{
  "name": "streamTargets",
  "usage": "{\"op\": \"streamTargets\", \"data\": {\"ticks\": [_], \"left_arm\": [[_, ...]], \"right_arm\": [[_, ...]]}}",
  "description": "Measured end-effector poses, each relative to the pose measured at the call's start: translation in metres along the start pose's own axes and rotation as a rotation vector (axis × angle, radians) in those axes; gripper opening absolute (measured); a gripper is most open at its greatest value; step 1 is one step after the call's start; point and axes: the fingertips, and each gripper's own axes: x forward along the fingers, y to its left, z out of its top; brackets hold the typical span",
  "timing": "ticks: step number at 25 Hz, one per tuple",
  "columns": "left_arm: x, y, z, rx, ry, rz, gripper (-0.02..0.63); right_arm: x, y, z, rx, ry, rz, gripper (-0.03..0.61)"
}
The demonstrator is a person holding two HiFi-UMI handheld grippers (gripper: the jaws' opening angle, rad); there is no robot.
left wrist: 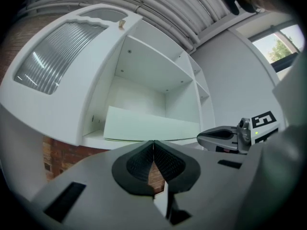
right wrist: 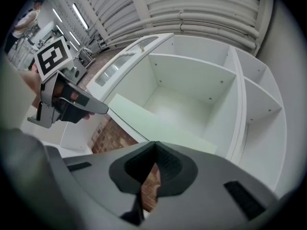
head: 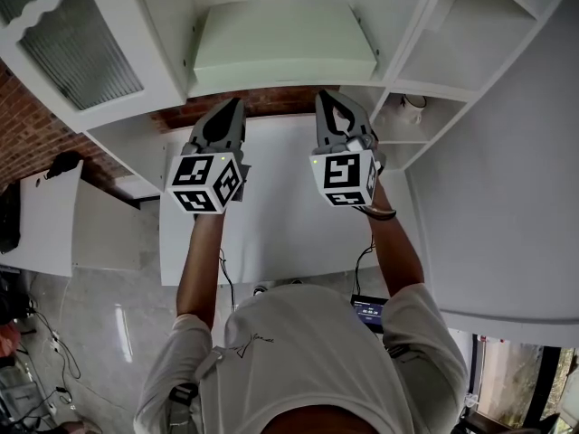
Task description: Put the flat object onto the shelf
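Observation:
The flat object (head: pixel 280 43) is a pale green board lying on the lower shelf (head: pixel 271 87) of a white cabinet, and it fills most of the shelf's width. It shows again in the left gripper view as the board (left wrist: pixel 148 126) and in the right gripper view as the board (right wrist: pixel 153 123). My left gripper (head: pixel 237 105) and right gripper (head: pixel 324 98) hover side by side just in front of and below the shelf edge, apart from the board. Both are shut with nothing between their jaws. Their tips meet in the left gripper (left wrist: pixel 153 143) and right gripper (right wrist: pixel 155 143) views.
The cabinet door (head: pixel 81 48) with ribbed glass stands open at the left. Narrow side compartments (head: pixel 452 52) lie to the right, one holding a small white item (head: pixel 413 107). A white table (head: pixel 271 233) is under the grippers, and a brick wall (head: pixel 27 134) is behind at the left.

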Motion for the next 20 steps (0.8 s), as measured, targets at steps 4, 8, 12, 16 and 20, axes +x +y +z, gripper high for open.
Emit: {"op": "streamTargets", "data": {"ticks": [4,8,12,16,20], "left_arm": [[-0.021,0.004,-0.007,-0.015,0.001,0.024,0.014],[-0.033,-0.007,-0.018,-0.023,0.013,0.017,0.014],[-0.045,-0.016,-0.027,-0.013,0.032,0.009,0.014],[-0.058,-0.022,-0.027,0.001,0.035,0.007,0.014],[-0.077,-0.029,-0.032,-0.012,0.041,0.005,0.014]], "right_arm": [[-0.018,0.011,-0.005,0.111,0.005,0.05,0.028],[-0.037,0.013,-0.012,0.172,0.023,0.073,0.028],[-0.057,0.019,-0.012,0.231,0.038,0.1,0.028],[-0.077,0.021,-0.015,0.275,0.051,0.104,0.028],[-0.096,0.028,-0.017,0.329,0.079,0.13,0.028]]}}
